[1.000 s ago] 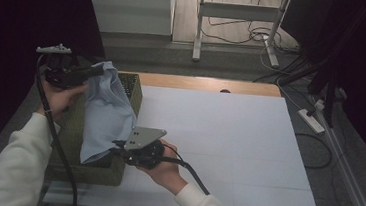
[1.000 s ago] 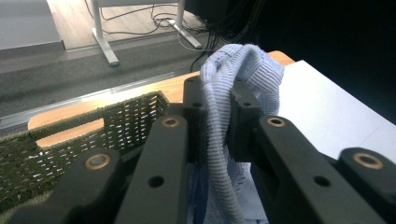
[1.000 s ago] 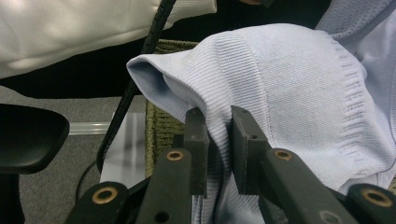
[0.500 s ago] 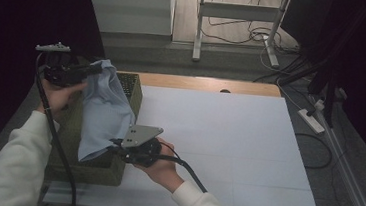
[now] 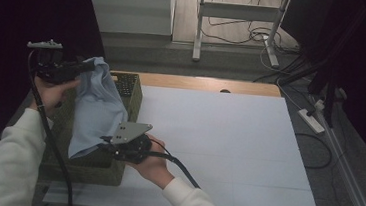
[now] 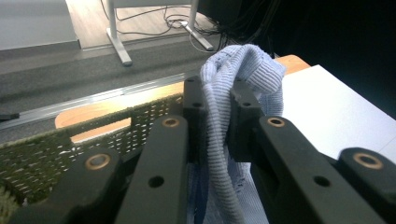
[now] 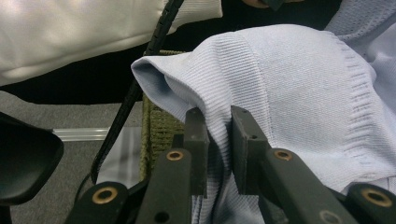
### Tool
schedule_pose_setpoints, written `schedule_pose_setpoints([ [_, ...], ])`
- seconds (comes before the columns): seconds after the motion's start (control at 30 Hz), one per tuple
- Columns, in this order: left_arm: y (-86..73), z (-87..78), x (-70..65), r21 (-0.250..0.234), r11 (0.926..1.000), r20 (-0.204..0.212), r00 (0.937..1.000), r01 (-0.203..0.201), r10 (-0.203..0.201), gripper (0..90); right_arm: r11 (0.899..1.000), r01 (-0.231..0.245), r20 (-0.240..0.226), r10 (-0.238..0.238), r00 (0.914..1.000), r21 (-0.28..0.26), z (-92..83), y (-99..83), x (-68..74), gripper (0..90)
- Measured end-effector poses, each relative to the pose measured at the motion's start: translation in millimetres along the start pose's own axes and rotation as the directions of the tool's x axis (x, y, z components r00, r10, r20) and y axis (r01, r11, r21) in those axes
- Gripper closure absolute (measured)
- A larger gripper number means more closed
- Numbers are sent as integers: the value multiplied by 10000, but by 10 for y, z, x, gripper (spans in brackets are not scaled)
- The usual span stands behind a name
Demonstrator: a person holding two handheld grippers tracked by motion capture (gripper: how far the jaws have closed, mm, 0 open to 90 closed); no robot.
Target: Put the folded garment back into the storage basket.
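Change since earlier: nothing much; both hands hold their places, and the cloth hangs as it did a second ago.
Cloth: pale blue ribbed knit garment [image 5: 95, 110], soft and bunched, stretched between the two grippers above the basket; a folded hem edge shows in the right gripper view.
Left gripper [image 5: 84, 67]: jaws pinched narrow on a gathered rib of the garment at its upper end.
Right gripper [image 5: 104, 144]: jaws clamped narrow on a fold at the lower end; grey three-cornered plate on top.
Basket [image 5: 133, 91]: olive-green woven box with open mesh walls, at the left edge of the table.
Table [image 5: 218, 136]: smooth white top with a wooden far edge.
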State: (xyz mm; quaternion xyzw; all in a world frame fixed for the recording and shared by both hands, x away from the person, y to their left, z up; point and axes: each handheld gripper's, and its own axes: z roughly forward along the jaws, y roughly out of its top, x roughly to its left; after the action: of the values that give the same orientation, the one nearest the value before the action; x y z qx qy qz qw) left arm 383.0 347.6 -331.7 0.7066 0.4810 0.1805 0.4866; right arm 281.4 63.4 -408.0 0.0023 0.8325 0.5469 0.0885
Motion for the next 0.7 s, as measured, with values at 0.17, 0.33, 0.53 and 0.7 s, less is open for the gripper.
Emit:
schedule_pose_setpoints([
  [0.17, 1, -50, 50, -17, 10000, -80, 10000, 13, -13, 798, 10000, 26, -44, -26, 10000, -43, 57, 35, -8, 780],
  [0.33, -15, -89, 108, 7, 10000, -170, 9998, 53, -53, 798, 10000, 31, -119, -32, 9999, -25, 133, 51, -5, 779],
  [0.53, -50, -94, 176, 103, 9999, -251, 9996, 135, -133, 799, 10000, -56, -228, 56, 9997, -18, 213, 49, -11, 779],
  [0.7, -83, -52, 224, 258, 9995, -278, 9994, 201, -194, 799, 9998, -168, -259, 170, 9995, 72, 256, 25, -33, 779],
])
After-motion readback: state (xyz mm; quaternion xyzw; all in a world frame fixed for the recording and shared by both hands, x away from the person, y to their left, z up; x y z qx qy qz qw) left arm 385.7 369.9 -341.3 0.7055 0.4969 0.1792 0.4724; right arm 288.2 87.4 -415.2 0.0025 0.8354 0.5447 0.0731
